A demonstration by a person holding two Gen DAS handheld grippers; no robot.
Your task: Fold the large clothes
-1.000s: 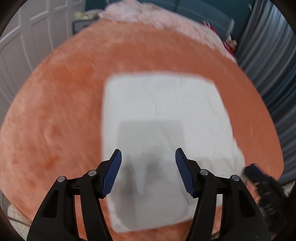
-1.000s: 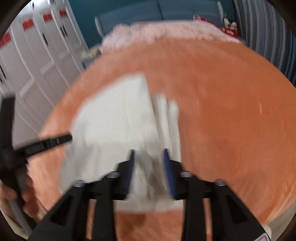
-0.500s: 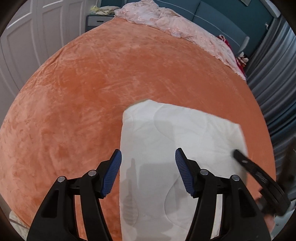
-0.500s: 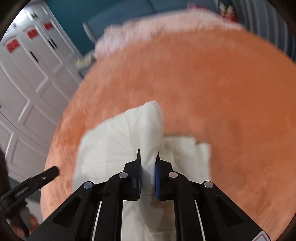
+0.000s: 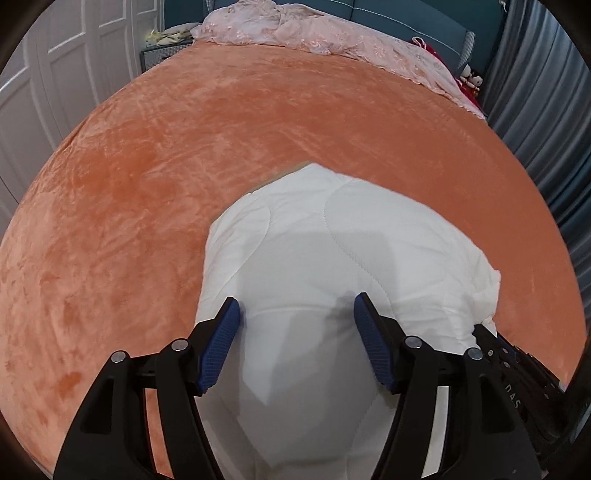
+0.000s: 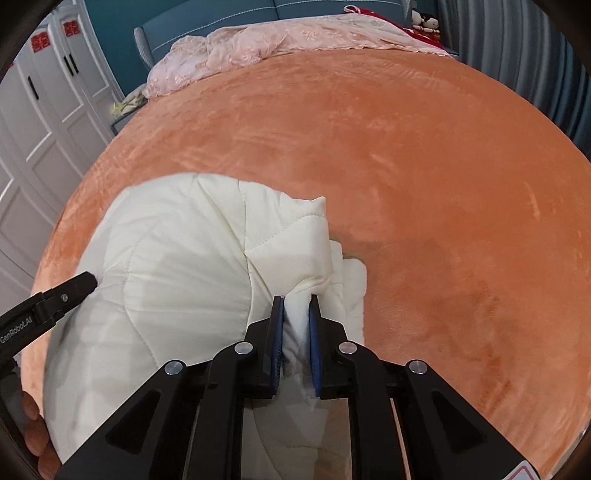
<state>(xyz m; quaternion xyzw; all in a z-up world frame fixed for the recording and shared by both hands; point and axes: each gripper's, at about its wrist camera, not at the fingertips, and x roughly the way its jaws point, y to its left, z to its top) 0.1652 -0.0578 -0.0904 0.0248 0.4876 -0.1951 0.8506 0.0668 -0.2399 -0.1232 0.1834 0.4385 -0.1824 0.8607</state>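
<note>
A white quilted blanket (image 5: 332, 258) lies folded and bunched on the orange bed cover (image 5: 184, 147); it also shows in the right wrist view (image 6: 177, 258). My left gripper (image 5: 297, 339) is open, its blue pads spread over the blanket's near part, holding nothing. My right gripper (image 6: 296, 325) is shut on a pinched fold at the blanket's right edge. The right gripper's body shows at the left wrist view's lower right (image 5: 517, 376). One left finger (image 6: 55, 299) shows at the right wrist view's left edge.
The orange bed cover (image 6: 406, 147) spreads far and right. A pink lace sheet (image 5: 332, 33) lies crumpled by the teal headboard (image 6: 221, 22). White wardrobe doors (image 6: 37, 110) stand at left, grey curtains (image 5: 535, 110) at right.
My right gripper closed on the blanket's edge and lifted it, bunching the flat blanket into a mound. My left gripper stayed open and came closer over the blanket.
</note>
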